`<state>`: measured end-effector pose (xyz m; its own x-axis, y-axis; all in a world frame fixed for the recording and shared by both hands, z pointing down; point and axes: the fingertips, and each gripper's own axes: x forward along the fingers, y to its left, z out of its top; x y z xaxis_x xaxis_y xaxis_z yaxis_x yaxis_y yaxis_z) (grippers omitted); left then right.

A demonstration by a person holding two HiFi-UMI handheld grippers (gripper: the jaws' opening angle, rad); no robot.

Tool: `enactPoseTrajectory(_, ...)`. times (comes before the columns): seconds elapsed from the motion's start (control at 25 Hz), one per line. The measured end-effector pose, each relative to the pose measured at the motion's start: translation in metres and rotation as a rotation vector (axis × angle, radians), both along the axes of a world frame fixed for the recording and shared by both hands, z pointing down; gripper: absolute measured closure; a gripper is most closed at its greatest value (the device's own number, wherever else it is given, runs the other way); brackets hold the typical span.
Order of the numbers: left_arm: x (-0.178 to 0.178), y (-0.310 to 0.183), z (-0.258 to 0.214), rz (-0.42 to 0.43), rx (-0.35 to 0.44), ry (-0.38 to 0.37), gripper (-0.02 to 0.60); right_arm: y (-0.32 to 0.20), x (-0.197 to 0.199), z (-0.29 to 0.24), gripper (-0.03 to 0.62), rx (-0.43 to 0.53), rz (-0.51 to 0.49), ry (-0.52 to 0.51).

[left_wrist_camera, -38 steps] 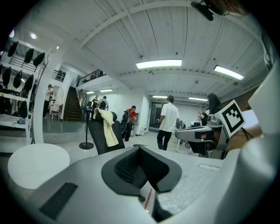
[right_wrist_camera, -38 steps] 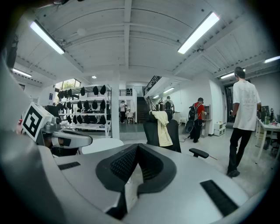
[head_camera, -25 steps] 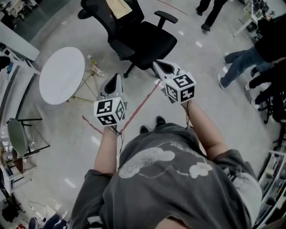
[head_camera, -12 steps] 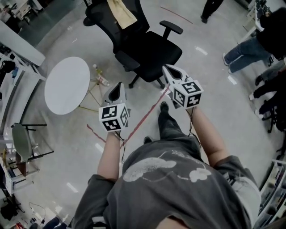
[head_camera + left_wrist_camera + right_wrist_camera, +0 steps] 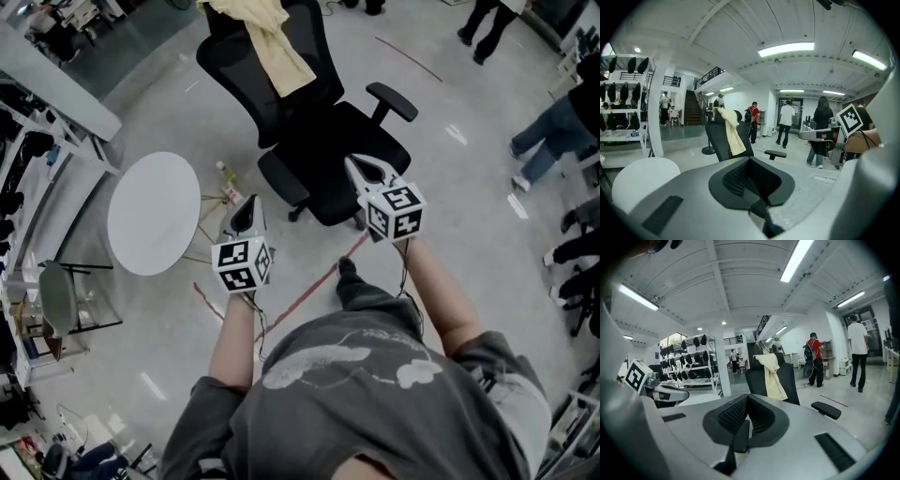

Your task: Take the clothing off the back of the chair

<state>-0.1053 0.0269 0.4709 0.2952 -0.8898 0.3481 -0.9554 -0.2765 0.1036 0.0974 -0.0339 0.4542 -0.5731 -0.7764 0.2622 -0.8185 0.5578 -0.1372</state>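
A pale yellow garment point(image 5: 269, 42) hangs over the back of a black office chair point(image 5: 333, 127) at the top of the head view. The seat faces me. My left gripper point(image 5: 250, 202) is held short of the chair's left side, shut and empty. My right gripper point(image 5: 355, 162) hovers over the front of the seat, also shut and empty. Both point toward the chair, well apart from the garment. The left gripper view shows the garment point(image 5: 733, 135) ahead beyond the closed left gripper point(image 5: 750, 174). The right gripper view shows the garment point(image 5: 772, 373) past the closed right gripper point(image 5: 744, 416).
A round white table point(image 5: 155, 211) stands left of the chair, with a bottle point(image 5: 228, 174) on the floor between them. A red tape line point(image 5: 314, 281) runs across the floor by my feet. People point(image 5: 548, 136) stand at the right. Racks of dark items point(image 5: 693, 362) line the left side.
The person has walked toward the chair. Both grippers have moved forward with them, and the chair and garment now sit closer and fuller in view. Both grippers stay shut.
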Motion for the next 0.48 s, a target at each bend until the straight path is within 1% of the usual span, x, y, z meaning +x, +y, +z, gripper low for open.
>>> enactPoseTrajectory(0.12, 0.006, -0.041, -0.007, -0.045, 0.01, -0.022, 0.581, -0.05, 0.005, 0.0, 0.602, -0.014, -0.044, -0.016)
enactPoseTrajectory(0.2, 0.007, -0.065, -0.015, -0.076, 0.028, -0.046, 0.581, -0.08, 0.006, -0.002, 0.602, -0.008, -0.072, -0.016)
enactPoseTrajectory(0.28, 0.008, -0.088, -0.02, -0.111, 0.037, -0.055, 0.581, -0.11, 0.006, -0.006, 0.602, -0.002, -0.096, -0.021)
enactPoseTrajectory(0.48, 0.016, -0.123, -0.025, -0.171, 0.032, -0.06, 0.581, -0.165, 0.013, -0.008, 0.602, -0.026, -0.115, -0.053)
